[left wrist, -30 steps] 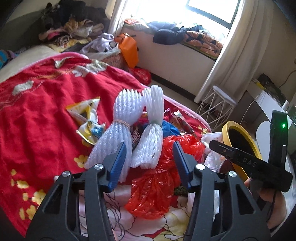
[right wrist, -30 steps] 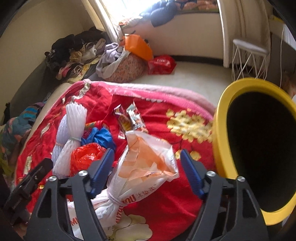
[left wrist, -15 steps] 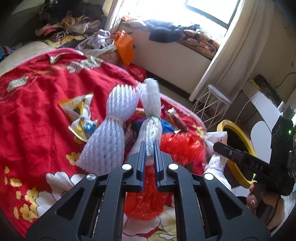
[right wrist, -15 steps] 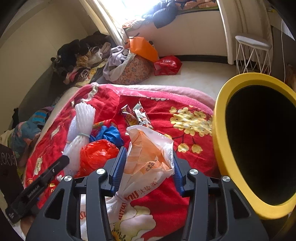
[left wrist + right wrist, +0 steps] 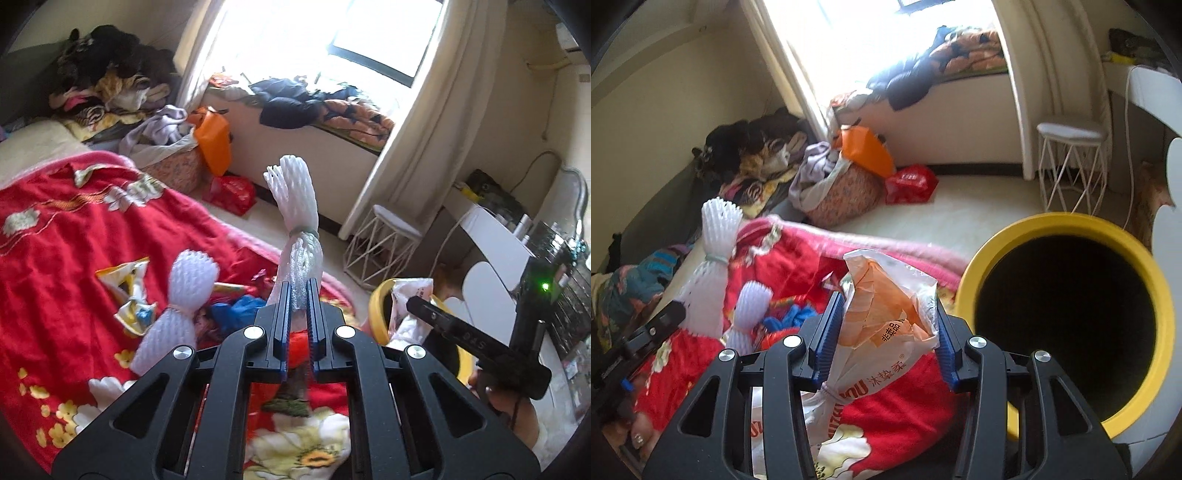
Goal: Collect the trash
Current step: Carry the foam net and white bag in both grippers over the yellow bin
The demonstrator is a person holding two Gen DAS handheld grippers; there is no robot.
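Two handheld grippers, each with one piece of trash lifted above a bed covered by a red floral blanket (image 5: pixel 55 280). The left gripper (image 5: pixel 298 325) has its blue-padded jaws pressed together on the lower half of a white foam-mesh fruit sleeve bound at the waist with a band (image 5: pixel 300 218); the sleeve stands upright above the jaws, clear of the blanket. Judged light, springy and easily crushed, it is best held as here, just below the band, where the mesh is bunched and cannot slide. The right gripper (image 5: pixel 886 332) clamps a crumpled white-and-orange printed plastic bag knotted near its base (image 5: pixel 886 314); its pads bear on both sides of the puffed upper part. The film is judged limp and slippery, so the knot would offer the surer hold. A round yellow-rimmed bin with a dark interior (image 5: pixel 1067 221) stands just beside the bed, near the bag. A second foam-mesh sleeve (image 5: pixel 184 291), a red plastic bag (image 5: pixel 775 336) and a yellow snack wrapper (image 5: pixel 129 284) lie on the blanket.
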